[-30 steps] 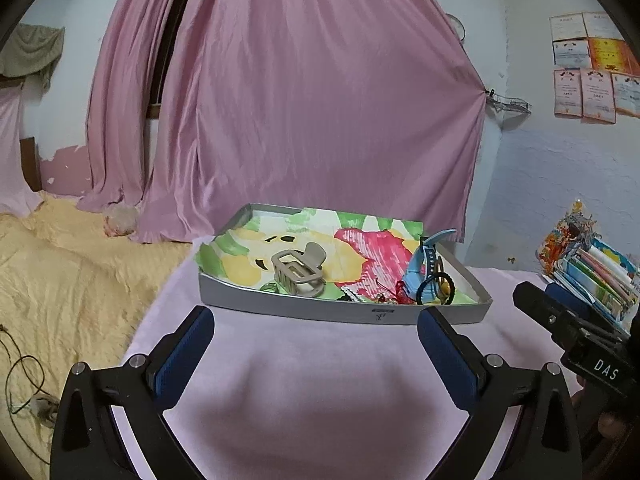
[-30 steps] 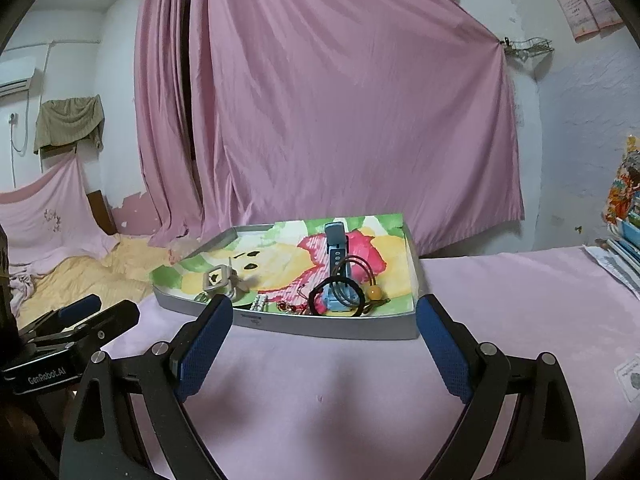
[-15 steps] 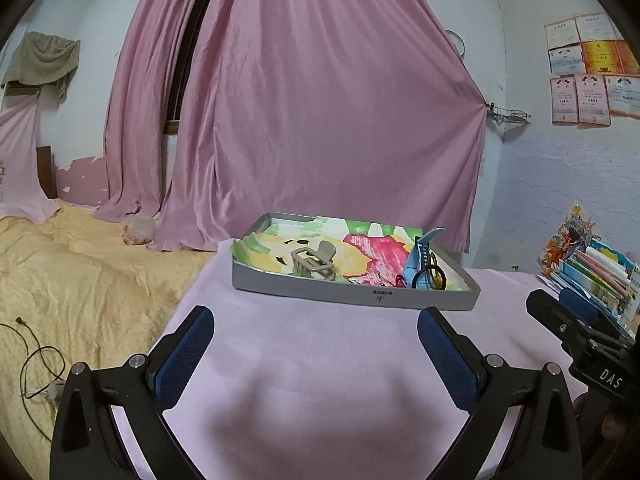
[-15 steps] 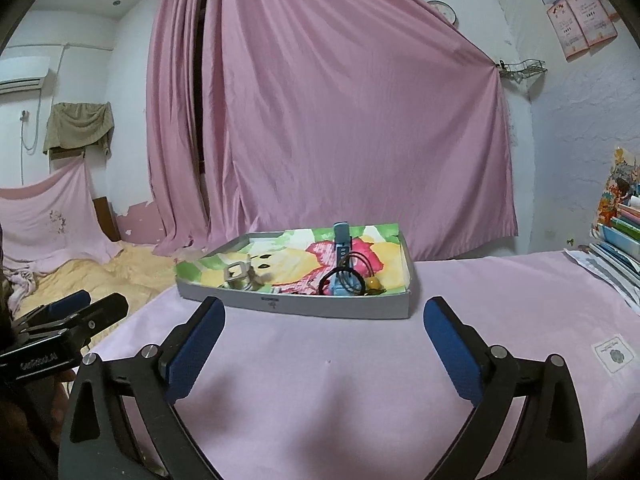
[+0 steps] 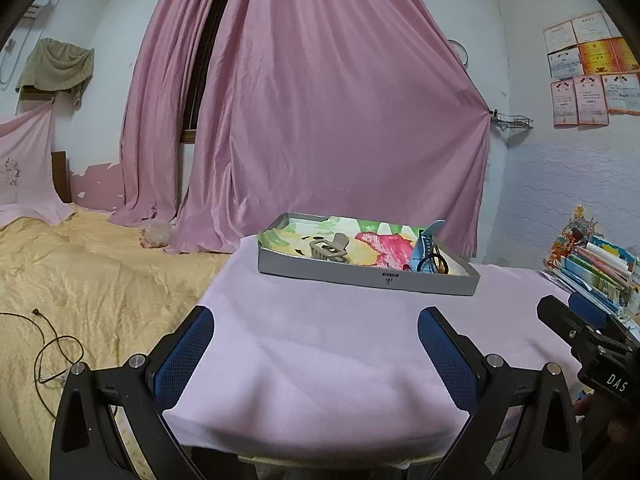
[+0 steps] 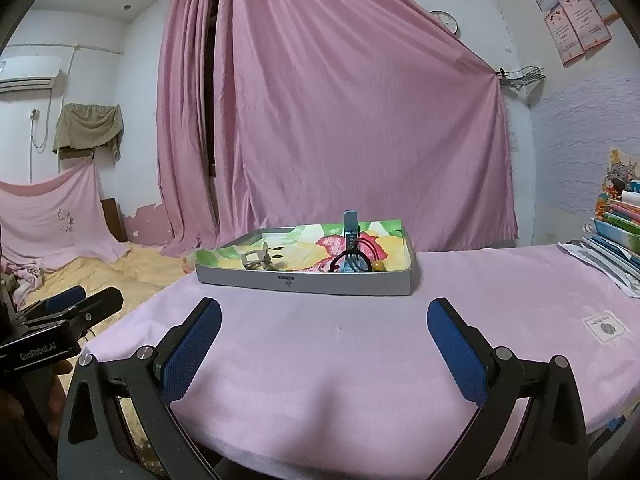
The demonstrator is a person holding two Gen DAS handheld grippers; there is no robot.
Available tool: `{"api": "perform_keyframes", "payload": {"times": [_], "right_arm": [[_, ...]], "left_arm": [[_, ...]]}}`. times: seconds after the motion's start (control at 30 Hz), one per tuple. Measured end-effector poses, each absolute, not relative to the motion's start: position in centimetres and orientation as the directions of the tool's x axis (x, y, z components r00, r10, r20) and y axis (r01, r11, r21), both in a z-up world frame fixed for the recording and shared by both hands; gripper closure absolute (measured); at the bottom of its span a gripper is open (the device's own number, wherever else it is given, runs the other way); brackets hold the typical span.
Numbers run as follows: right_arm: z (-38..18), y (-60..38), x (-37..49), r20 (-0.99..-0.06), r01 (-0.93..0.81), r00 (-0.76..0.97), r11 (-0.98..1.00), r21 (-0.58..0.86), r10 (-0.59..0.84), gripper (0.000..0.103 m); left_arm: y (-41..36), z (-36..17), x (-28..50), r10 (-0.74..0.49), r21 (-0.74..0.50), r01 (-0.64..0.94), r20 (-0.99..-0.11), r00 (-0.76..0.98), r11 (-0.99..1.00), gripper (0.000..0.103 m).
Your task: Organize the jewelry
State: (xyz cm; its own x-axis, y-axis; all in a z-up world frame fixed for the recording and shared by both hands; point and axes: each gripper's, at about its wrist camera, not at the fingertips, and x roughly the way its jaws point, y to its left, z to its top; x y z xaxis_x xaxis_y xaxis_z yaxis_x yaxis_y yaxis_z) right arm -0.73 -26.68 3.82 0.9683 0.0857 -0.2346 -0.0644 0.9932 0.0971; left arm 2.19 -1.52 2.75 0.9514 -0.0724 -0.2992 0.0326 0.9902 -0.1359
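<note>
A grey tray (image 5: 360,274) (image 6: 304,278) with a flowery lining stands far back on the pink-covered table. Inside it lie a beige hair claw (image 5: 329,247) (image 6: 256,259), a blue watch strap (image 5: 425,249) (image 6: 351,236) sticking up, a black hair tie (image 5: 434,262) (image 6: 347,261) and a small yellow bead (image 6: 378,266). My left gripper (image 5: 316,330) hangs open over the table's near edge, well short of the tray, nothing between its fingers. My right gripper (image 6: 324,320) is open too, equally far from the tray and empty.
A stack of books and papers (image 5: 600,268) (image 6: 618,232) sits at the table's right side. A small white label (image 6: 604,326) lies on the cloth. A yellow bed cover (image 5: 80,280) with a black cable (image 5: 52,356) spreads to the left. Pink curtain (image 5: 320,120) hangs behind.
Both grippers have pulled back from the tray toward the table's near edge and risen; the tray now looks smaller and farther. Both stay open and empty.
</note>
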Motion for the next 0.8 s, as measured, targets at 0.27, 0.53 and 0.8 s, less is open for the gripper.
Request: {"api": "perform_keyframes", "payload": {"times": [0.27, 0.53, 0.8], "right_arm": [[3.7, -26.6, -1.9, -0.228, -0.058, 0.971, 0.994, 0.096, 0.079, 0.002], [3.6, -26.4, -2.3, -0.225, -0.063, 0.971, 0.994, 0.087, 0.081, 0.002], [3.9, -26.0, -2.2, -0.225, -0.064, 0.971, 0.994, 0.085, 0.081, 0.002]], "left_arm": [[-1.4, 2.2, 1.3, -0.073, -0.134, 0.034, -0.299, 0.951, 0.99, 0.001], [-1.3, 2.2, 1.1, -0.072, -0.132, 0.033, -0.297, 0.952, 0.991, 0.001], [-1.3, 2.2, 0.9, -0.07, -0.134, 0.031, -0.298, 0.952, 0.99, 0.001]]}}
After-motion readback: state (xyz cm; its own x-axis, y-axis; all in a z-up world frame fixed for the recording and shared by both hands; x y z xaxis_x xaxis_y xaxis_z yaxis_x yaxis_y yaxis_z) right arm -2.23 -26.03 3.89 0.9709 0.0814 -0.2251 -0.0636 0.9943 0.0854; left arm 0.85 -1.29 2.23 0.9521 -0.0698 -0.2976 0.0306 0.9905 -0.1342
